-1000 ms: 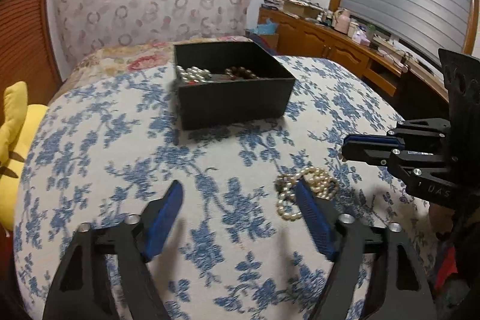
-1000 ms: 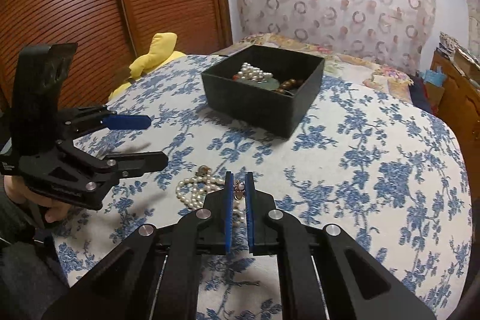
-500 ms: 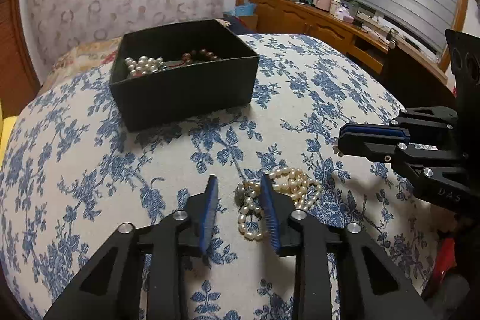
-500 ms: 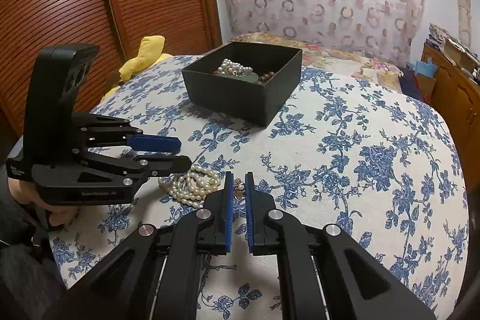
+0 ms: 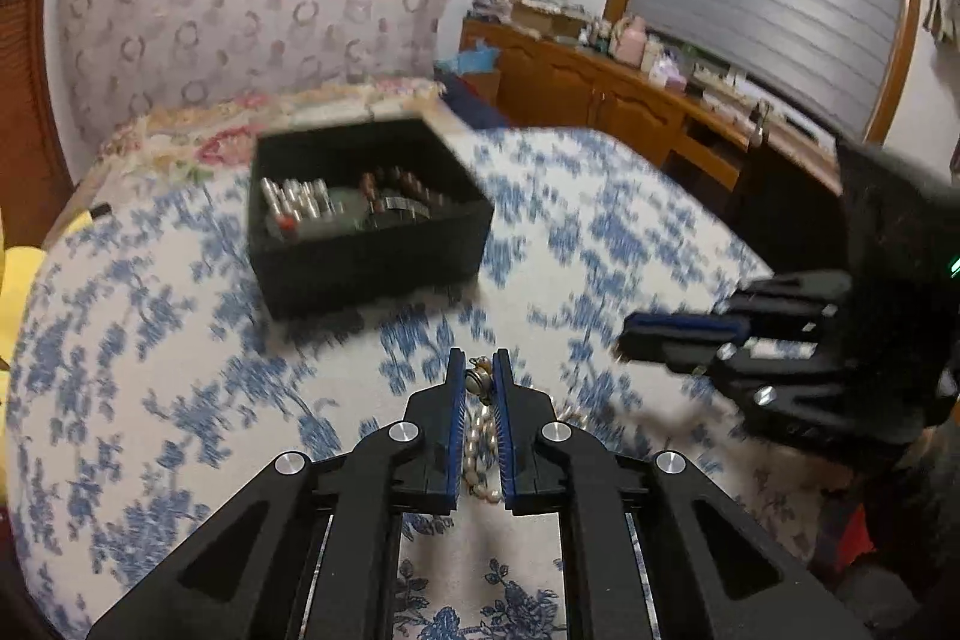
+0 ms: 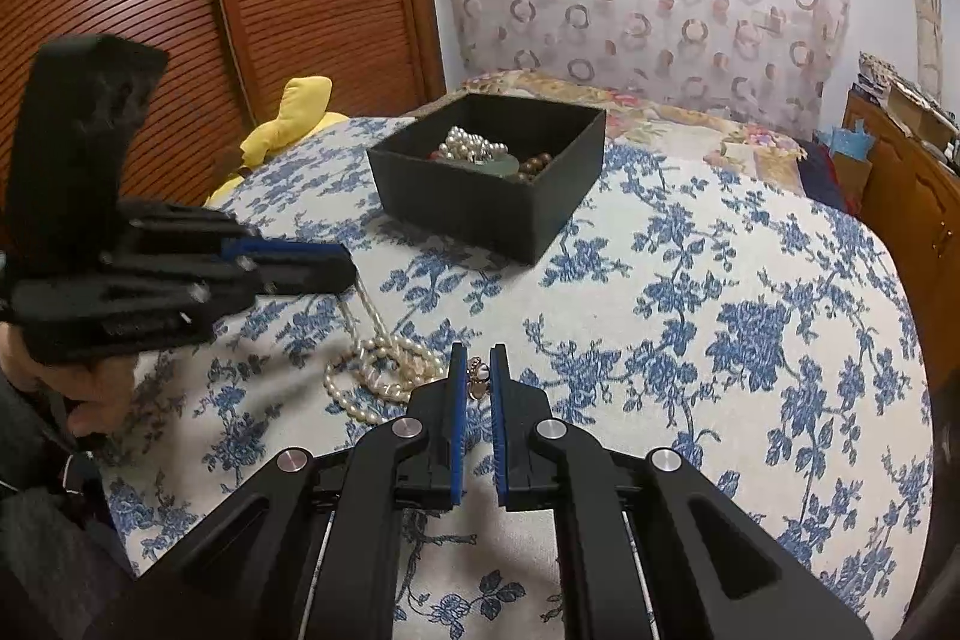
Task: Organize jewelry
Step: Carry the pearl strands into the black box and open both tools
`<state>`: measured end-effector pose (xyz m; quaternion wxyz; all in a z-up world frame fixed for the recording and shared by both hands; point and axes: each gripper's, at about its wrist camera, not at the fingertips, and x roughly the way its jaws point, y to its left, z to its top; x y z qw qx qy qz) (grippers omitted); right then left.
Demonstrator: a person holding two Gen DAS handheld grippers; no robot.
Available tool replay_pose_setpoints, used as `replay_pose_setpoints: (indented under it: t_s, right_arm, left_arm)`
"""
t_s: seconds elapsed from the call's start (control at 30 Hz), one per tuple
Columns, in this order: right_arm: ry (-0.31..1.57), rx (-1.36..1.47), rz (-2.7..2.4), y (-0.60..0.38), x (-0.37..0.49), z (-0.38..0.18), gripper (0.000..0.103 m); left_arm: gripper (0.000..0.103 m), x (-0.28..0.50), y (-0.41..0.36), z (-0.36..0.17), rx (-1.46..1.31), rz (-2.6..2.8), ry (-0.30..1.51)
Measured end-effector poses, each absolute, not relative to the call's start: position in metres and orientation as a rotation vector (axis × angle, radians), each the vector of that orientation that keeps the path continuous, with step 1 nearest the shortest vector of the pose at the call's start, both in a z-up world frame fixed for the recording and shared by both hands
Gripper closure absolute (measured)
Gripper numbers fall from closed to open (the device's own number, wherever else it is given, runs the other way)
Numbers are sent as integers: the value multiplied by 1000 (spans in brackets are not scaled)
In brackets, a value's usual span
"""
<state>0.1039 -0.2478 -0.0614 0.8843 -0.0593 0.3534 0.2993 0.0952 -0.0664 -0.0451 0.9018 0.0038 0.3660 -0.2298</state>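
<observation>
A: Which step is in hand?

B: The pickup of the pearl necklace (image 6: 384, 370), by the look of it. The left gripper (image 5: 478, 370) has its fingers drawn close on one end of the strand; in the right wrist view the strand runs taut from its tips down to a coil that lies on the flowered cloth (image 6: 720, 316). So part is lifted and most is on the cloth.

A: And the right gripper (image 6: 478, 370)?

B: Its fingers stand narrow, with a small gap. A little pendant or clasp (image 6: 478, 381) shows in that gap, but whether the pads pinch it or it merely lies on the cloth beyond them cannot be told from these views.

A: Where does the necklace belong?

B: Most likely in the black box (image 6: 492, 214), which sits farther back on the cloth, well apart from the coil. It already holds another string of pearls (image 6: 468, 142) and some brown beads (image 6: 534, 163).

A: What does the next move call for?

B: A steady lift, high enough that the hanging coil clears the near wall of the box, then a carry over the opening. The strand is limp and will swing, so the left grip needs to stay firm until the pearls hang inside the walls. If the right gripper does hold the pendant end, both hands should travel together so the strand does not snag or pull loose.
</observation>
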Motion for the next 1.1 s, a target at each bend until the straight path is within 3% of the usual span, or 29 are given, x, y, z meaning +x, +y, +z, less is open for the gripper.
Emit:
replay_pose_setpoints:
  t_s: [0.8, 1.1]
  right_arm:
    - [578, -154, 661, -220, 139, 21, 95]
    - [551, -156, 667, -209, 168, 37, 95]
  left_arm:
    - [95, 112, -39, 104, 6, -405, 466]
    - [95, 142, -33, 134, 13, -374, 428]
